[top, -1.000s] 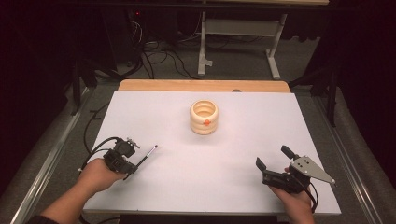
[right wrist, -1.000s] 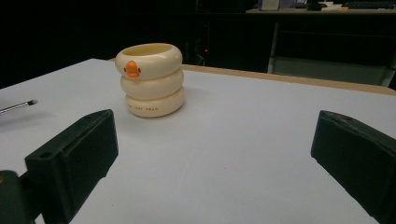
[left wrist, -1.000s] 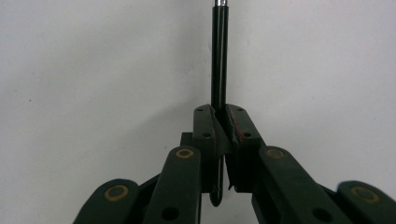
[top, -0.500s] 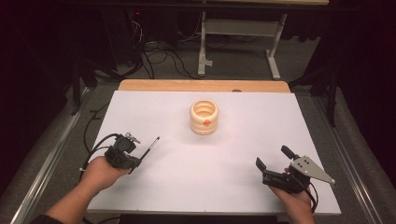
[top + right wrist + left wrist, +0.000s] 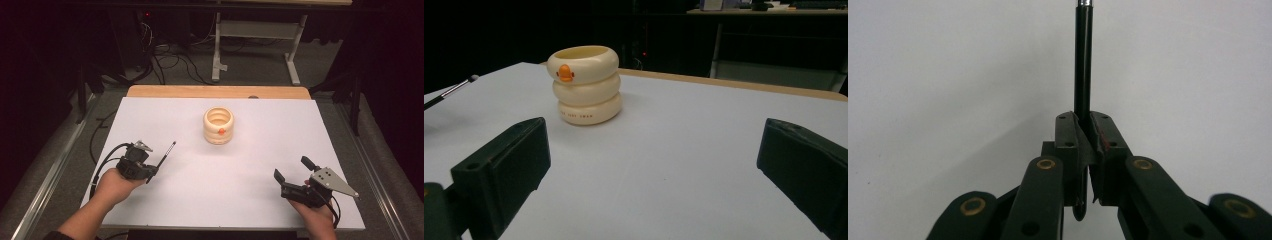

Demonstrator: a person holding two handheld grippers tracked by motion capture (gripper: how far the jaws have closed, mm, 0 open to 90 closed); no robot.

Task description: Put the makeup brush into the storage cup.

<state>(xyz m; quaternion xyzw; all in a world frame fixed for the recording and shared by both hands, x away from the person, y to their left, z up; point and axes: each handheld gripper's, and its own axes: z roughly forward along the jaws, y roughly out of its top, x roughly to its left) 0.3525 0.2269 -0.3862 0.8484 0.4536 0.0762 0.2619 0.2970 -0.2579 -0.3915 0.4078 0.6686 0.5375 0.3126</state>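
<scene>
Left hand-held gripper (image 5: 150, 172), lower left of the high view, is clamped on a thin black pen-like stick with a silver tip (image 5: 167, 152). In the left gripper view the pads pinch the stick (image 5: 1083, 60) near its lower end, so most of its length pokes out past the jaws, toward the upper right of the high view. Right hand-held gripper (image 5: 295, 177), lower right of the high view, has its jaws wide apart with nothing between them.

Cream holder shaped like three stacked rings, with a small orange duck bill on the front (image 5: 218, 125), stands upright at mid-frame on the white surface (image 5: 260, 190), well apart from both grippers. In the right gripper view it sits upper left (image 5: 584, 85), mouth open upward.

Likely job: drop the stick into the holder.

Risks as I judge them:
- Grip sits near one end, so the stick can pivot in the pads and the tip will miss the mouth.
- Holder looks light and unsupported; a tip hitting the rim could push or tip it. The right gripper is too far off to steady it.
- Release while tilted and the stick could lever out.
</scene>
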